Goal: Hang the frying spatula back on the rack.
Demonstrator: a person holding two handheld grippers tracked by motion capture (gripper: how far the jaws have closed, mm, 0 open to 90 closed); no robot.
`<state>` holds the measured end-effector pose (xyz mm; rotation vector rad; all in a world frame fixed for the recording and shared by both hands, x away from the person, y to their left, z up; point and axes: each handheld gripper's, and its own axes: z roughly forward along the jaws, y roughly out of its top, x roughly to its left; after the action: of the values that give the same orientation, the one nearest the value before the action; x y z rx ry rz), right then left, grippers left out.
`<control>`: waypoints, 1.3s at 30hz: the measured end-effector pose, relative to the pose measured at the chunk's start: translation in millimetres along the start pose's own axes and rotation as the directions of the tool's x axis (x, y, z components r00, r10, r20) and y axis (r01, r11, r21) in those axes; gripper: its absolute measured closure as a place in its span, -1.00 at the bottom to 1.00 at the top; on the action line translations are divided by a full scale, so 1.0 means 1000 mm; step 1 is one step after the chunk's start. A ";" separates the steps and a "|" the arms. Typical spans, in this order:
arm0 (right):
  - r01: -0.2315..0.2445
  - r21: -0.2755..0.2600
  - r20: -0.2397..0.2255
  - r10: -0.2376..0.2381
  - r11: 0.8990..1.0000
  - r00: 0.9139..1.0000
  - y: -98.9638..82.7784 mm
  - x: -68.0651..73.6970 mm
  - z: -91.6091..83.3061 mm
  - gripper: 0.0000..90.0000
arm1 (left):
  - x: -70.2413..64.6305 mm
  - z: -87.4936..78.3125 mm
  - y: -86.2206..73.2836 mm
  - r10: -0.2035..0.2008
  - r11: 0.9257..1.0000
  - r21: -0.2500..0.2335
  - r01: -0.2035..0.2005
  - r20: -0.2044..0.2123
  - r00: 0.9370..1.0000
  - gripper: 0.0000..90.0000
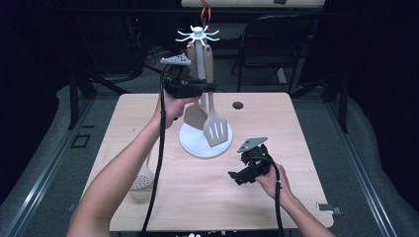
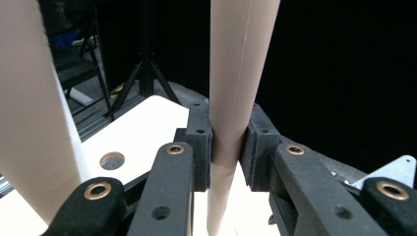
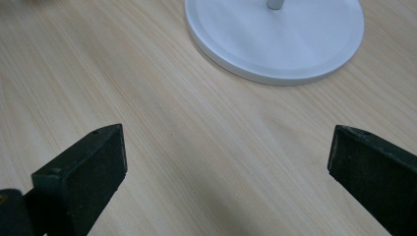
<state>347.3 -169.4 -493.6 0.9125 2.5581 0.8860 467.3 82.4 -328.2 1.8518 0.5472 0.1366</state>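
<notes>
Two claws, left claw (image 2: 227,147) clamped on spatula handle (image 2: 236,83) (hanging upright), right claw (image 3: 223,162) apart.

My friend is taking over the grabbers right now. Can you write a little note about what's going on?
Left gripper: jaws shut on the handle of a beige plastic slotted turner, held up at the white utensil stand.
Right gripper: jaws open, holding nothing, low over the light wooden table near the stand's round base.
A beige plastic spatula hangs on the stand; a pale slotted spoon lies on the table beside the left forearm.
Done: spatula hung.
Left: whether the turner is already hooked can't be told; spoon likely next.
</notes>
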 end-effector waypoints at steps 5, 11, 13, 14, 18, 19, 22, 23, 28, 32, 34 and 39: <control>-0.002 -0.007 -0.003 0.002 1.000 1.000 0.000 0.000 0.000 -0.98 | 0.004 0.001 0.001 -0.016 1.000 0.000 0.016 -0.012 1.000 0.70; -0.002 -0.004 -0.001 0.002 1.000 1.000 -0.001 0.000 0.000 -0.98 | 0.008 0.002 0.001 -0.030 1.000 0.001 0.030 -0.037 0.999 0.70; 0.001 0.000 -0.002 -0.001 1.000 1.000 0.000 0.000 0.000 -0.98 | 0.009 0.003 0.001 -0.030 1.000 0.003 0.030 -0.047 0.998 0.70; 0.001 0.000 -0.002 -0.001 1.000 1.000 0.000 0.000 0.000 -0.98 | 0.009 0.004 0.001 -0.033 0.999 0.003 0.033 -0.052 0.998 0.70; -0.001 -0.001 -0.004 0.001 1.000 1.000 0.000 0.000 0.000 -0.98 | 0.012 0.005 0.000 -0.044 0.999 0.001 0.044 -0.071 0.996 0.70; 0.000 -0.001 -0.002 0.000 1.000 1.000 -0.001 0.000 0.000 -0.98 | 0.013 0.005 -0.001 -0.050 0.999 -0.003 0.050 -0.073 0.996 0.70; 0.000 0.000 -0.004 0.000 1.000 1.000 -0.001 0.000 0.000 -0.98 | 0.014 0.006 -0.001 -0.050 0.999 -0.002 0.050 -0.087 0.995 0.70; 0.001 0.001 -0.003 -0.001 1.000 1.000 -0.001 0.000 0.000 -0.98 | 0.014 0.006 -0.001 -0.047 0.999 -0.001 0.047 -0.093 0.995 0.70; -0.003 -0.003 -0.003 0.003 1.000 1.000 -0.001 0.000 0.000 -0.98 | 0.008 0.007 0.000 -0.024 1.000 0.009 0.026 -0.164 0.986 0.69; -0.001 -0.008 -0.005 0.001 1.000 1.000 -0.001 0.001 0.001 -0.98 | 0.005 0.006 0.000 -0.013 1.000 0.013 0.016 -0.208 0.978 0.69; 0.000 -0.007 -0.004 0.000 1.000 1.000 -0.001 0.002 0.001 -0.98 | 0.005 0.006 0.000 -0.019 1.000 0.007 0.021 -0.222 0.975 0.68; 0.006 -0.004 -0.014 -0.006 1.000 1.000 0.000 0.002 0.001 -0.98 | 0.004 0.007 -0.001 -0.049 0.999 -0.004 0.050 -0.232 0.971 0.59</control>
<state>345.8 -167.8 -494.7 0.9000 2.5688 0.8993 472.8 78.6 -331.8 1.8334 0.7548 0.3225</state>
